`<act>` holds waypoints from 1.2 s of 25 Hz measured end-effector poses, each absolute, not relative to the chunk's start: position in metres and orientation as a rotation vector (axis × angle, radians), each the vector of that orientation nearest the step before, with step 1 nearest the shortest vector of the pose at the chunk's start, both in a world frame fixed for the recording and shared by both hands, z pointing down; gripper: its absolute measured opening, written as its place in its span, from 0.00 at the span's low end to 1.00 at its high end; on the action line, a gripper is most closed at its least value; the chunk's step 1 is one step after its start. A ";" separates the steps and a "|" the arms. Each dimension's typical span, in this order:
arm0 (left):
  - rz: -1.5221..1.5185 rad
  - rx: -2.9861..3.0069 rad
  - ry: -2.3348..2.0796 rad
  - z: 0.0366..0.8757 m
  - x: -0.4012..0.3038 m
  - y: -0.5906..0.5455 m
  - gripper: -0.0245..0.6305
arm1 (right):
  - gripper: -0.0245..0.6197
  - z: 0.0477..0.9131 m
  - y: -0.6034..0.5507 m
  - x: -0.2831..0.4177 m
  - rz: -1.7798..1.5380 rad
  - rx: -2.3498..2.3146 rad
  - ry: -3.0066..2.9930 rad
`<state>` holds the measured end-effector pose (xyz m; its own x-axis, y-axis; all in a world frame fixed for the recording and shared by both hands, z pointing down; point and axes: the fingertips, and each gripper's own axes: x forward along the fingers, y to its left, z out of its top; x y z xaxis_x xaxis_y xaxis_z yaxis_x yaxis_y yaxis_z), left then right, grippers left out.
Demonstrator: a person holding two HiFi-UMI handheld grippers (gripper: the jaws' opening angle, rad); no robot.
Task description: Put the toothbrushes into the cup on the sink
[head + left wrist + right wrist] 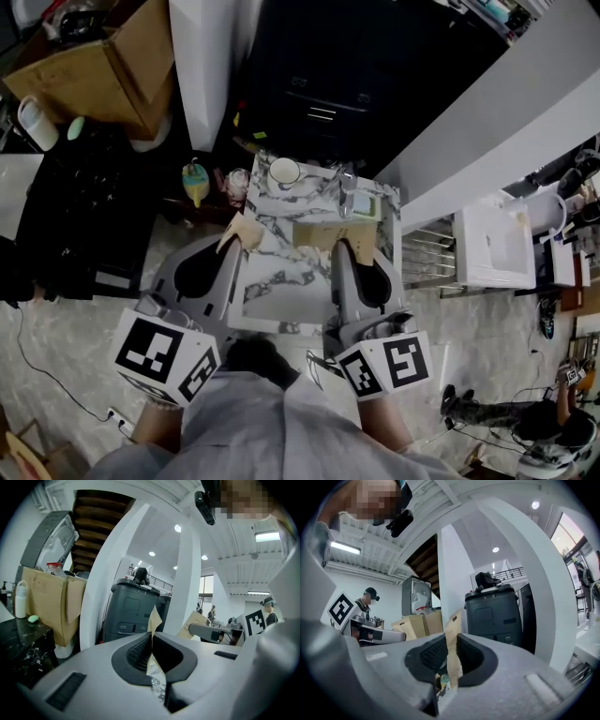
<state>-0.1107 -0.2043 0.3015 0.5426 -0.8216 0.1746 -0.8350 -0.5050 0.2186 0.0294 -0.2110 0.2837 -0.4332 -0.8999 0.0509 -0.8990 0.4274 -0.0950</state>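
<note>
A white cup (284, 172) stands at the back of the marble sink top (272, 251), left of the tap (349, 183). My left gripper (234, 246) is shut on a thin kraft paper packet (241, 229) over the counter's left side. In the left gripper view, that packet (153, 619) stands on edge between the pads, its top edge serrated. My right gripper (342, 246) is shut on a second kraft packet (317, 234), which rises between its pads in the right gripper view (452, 634). No bare toothbrush is in sight.
The sink basin (281, 292) lies between the two grippers. A green-topped item (364, 204) sits by the tap. A yellow bottle (195, 183) stands left of the counter, a cardboard box (122, 56) further back. A dark grey bin (131, 613) stands ahead.
</note>
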 end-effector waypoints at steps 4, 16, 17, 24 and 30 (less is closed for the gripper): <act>0.054 2.483 -1.404 0.301 -0.113 -0.202 0.05 | 0.11 0.284 -0.223 0.026 -0.154 -1.639 2.668; 0.041 2.410 -1.482 0.306 -0.127 -0.204 0.05 | 0.11 0.282 -0.288 0.026 -0.120 -1.653 2.607; 0.042 2.407 -1.489 0.305 -0.128 -0.204 0.04 | 0.11 0.282 -0.295 0.026 -0.113 -1.657 2.604; 0.046 2.376 -1.551 0.306 -0.141 -0.202 0.04 | 0.11 0.303 -0.336 0.023 -0.123 -1.693 2.614; 0.060 2.333 -1.610 0.308 -0.156 -0.202 0.05 | 0.11 0.332 -0.368 0.022 -0.166 -1.720 2.638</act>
<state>-0.1564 -0.2021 0.3077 0.3695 -0.9063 0.2054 -0.9191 -0.3238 0.2248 0.0221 -0.3683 0.3316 -0.4053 -0.9117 0.0673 -0.9130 0.3999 -0.0813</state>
